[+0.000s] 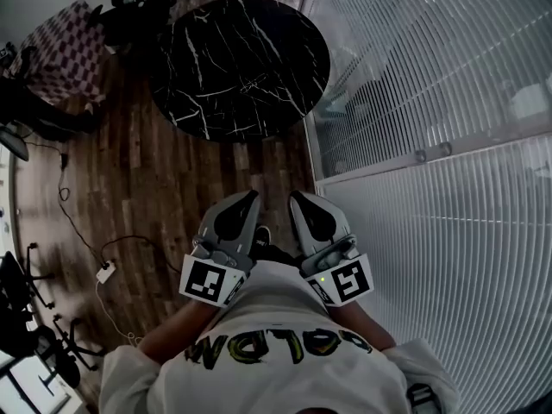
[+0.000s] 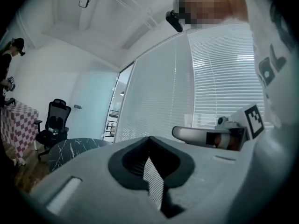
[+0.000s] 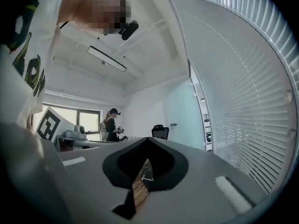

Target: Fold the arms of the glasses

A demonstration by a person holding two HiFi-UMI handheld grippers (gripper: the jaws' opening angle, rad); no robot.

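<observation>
No glasses show in any view. In the head view my left gripper (image 1: 244, 200) and right gripper (image 1: 303, 200) are held side by side close to the person's chest, pointing forward over the wooden floor. Each has its jaws pressed together with nothing between them. The left gripper view looks along the shut left gripper (image 2: 149, 140) toward a wall of blinds, with the right gripper (image 2: 210, 135) beside it. Past the shut right gripper (image 3: 148, 140), the right gripper view looks into the room. A round black marble table (image 1: 241, 63) stands ahead, and its top looks bare.
A glass wall with white blinds (image 1: 431, 102) runs along the right. Cables and a power strip (image 1: 105, 272) lie on the floor at left. A checked tablecloth table (image 1: 65, 50) and a black office chair (image 2: 53, 122) stand further left. Another person (image 3: 111, 125) stands far off.
</observation>
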